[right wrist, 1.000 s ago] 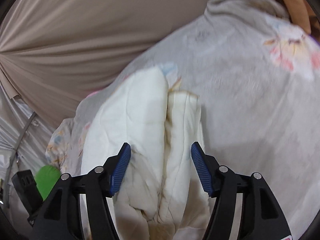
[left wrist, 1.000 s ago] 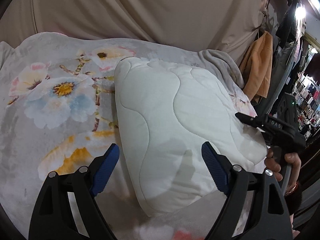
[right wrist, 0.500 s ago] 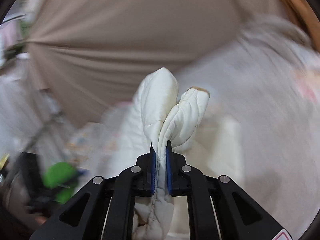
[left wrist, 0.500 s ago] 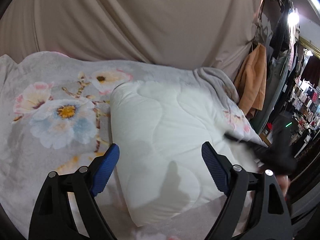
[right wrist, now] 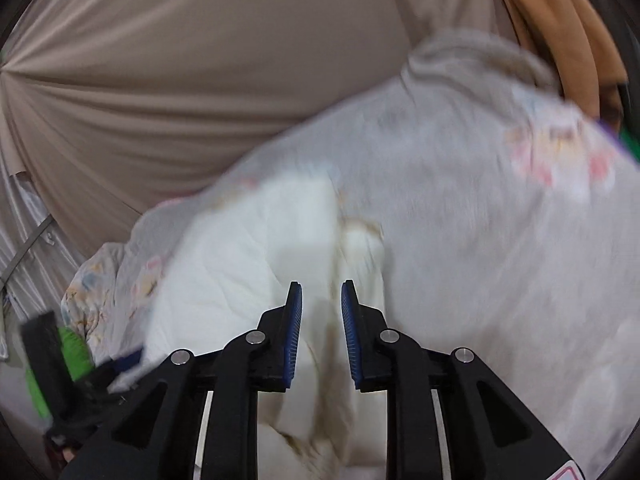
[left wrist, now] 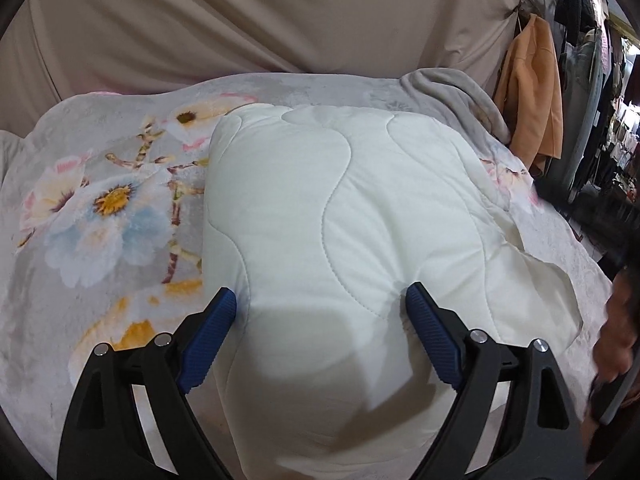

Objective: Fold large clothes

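A white quilted garment (left wrist: 340, 200) lies folded into a thick pad on a grey floral blanket (left wrist: 100, 208). My left gripper (left wrist: 320, 294) straddles its near end with the jaws wide and still opening; the left pad sits by the garment's left edge and the right pad dents its top. In the blurred right wrist view the same garment (right wrist: 240, 272) lies below and beyond my right gripper (right wrist: 321, 286). Its jaws are opening, with a narrow gap and nothing pinched between the pads.
A beige curtain (left wrist: 280, 20) hangs behind the blanket. An orange garment (left wrist: 528, 92) and dark clothes racks (left wrist: 592, 60) stand at the right. A person's hand (left wrist: 616, 340) shows blurred at the right edge. The blanket (right wrist: 480, 220) stretches away to the right of the garment.
The right gripper pinched and lifted a fold of the garment, then let it go; the fold has dropped back. The left gripper moved forward and down onto the garment's near end.
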The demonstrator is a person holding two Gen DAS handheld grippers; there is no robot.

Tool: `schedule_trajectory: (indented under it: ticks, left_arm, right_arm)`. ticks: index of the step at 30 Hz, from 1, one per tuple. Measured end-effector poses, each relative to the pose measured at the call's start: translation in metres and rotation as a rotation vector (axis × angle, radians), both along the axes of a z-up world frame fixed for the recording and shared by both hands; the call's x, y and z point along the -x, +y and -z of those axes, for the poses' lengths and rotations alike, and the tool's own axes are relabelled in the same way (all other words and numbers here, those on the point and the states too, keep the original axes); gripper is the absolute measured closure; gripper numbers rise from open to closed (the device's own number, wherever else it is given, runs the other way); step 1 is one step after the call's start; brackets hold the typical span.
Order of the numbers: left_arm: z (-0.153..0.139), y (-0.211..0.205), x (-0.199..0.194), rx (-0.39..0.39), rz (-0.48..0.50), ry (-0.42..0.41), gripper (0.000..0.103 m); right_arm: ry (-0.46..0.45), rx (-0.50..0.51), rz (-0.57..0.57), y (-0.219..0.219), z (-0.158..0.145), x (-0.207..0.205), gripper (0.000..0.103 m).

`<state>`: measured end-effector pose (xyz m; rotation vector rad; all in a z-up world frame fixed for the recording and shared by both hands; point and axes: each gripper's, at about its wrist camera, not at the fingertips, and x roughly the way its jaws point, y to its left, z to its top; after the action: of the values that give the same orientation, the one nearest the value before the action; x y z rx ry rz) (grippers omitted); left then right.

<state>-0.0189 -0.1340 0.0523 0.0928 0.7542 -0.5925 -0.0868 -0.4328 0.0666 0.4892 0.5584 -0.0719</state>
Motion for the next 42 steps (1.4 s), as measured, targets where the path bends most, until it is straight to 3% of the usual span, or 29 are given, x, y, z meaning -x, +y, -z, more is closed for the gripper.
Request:
schedule_trajectory:
  ticks: [3, 6, 9, 13, 21, 26, 29, 31, 33, 35, 37, 40, 42]
  left_arm:
    - [-0.001, 0.0, -0.001, -0.003, -0.002, 0.0, 0.018]
    - [-0.001, -0.001, -0.002, -0.006, -0.003, 0.002, 0.017]
    - [0.0, -0.001, -0.003, -0.008, -0.001, 0.005, 0.016]
    - [0.002, -0.004, -0.003, 0.004, 0.019, 0.002, 0.011]
    - [0.006, -0.013, -0.001, -0.03, 0.032, -0.044, 0.01]
    - [0.009, -0.014, -0.004, -0.05, 0.014, -0.033, 0.008]
    - [0.012, -0.013, -0.005, -0.06, 0.002, -0.015, 0.007]
    - [0.011, -0.01, -0.006, -0.053, -0.002, -0.005, 0.007]
    - [0.009, -0.006, -0.007, -0.039, -0.006, 0.008, 0.007]
    - [0.005, 0.002, -0.005, -0.005, -0.001, 0.033, 0.009]
    - [0.0, 0.014, 0.002, 0.037, 0.022, 0.052, 0.009]
    - [-0.001, 0.031, 0.02, 0.043, 0.077, 0.064, 0.009]
    - [0.008, 0.041, 0.038, 0.002, 0.105, 0.072, 0.009]
  right_arm:
    - [-0.069, 0.063, -0.07, 0.016, -0.038, -0.022, 0.098]
    - [-0.028, 0.121, -0.098, 0.032, -0.047, -0.06, 0.1]
    - [0.097, 0.147, -0.09, 0.042, -0.022, -0.109, 0.101]
    - [0.204, 0.158, -0.066, 0.036, 0.03, -0.133, 0.103]
    - [0.25, 0.111, -0.078, 0.022, 0.072, -0.154, 0.103]
    - [0.253, 0.091, -0.08, 0.021, 0.07, -0.156, 0.103]
    - [0.197, 0.073, -0.057, 0.02, 0.051, -0.137, 0.103]
    - [0.141, 0.058, -0.058, 0.023, 0.028, -0.111, 0.09]
    - [0.096, 0.083, -0.092, 0.03, 0.008, -0.078, 0.09]
    - [0.081, 0.099, -0.104, 0.035, -0.001, -0.045, 0.081]
    - [0.07, 0.071, -0.094, 0.035, 0.002, -0.009, 0.053]
    - [0.08, -0.002, -0.053, 0.027, 0.017, 0.038, 0.051]
    - [0.084, -0.102, -0.05, 0.02, 0.031, 0.062, 0.051]
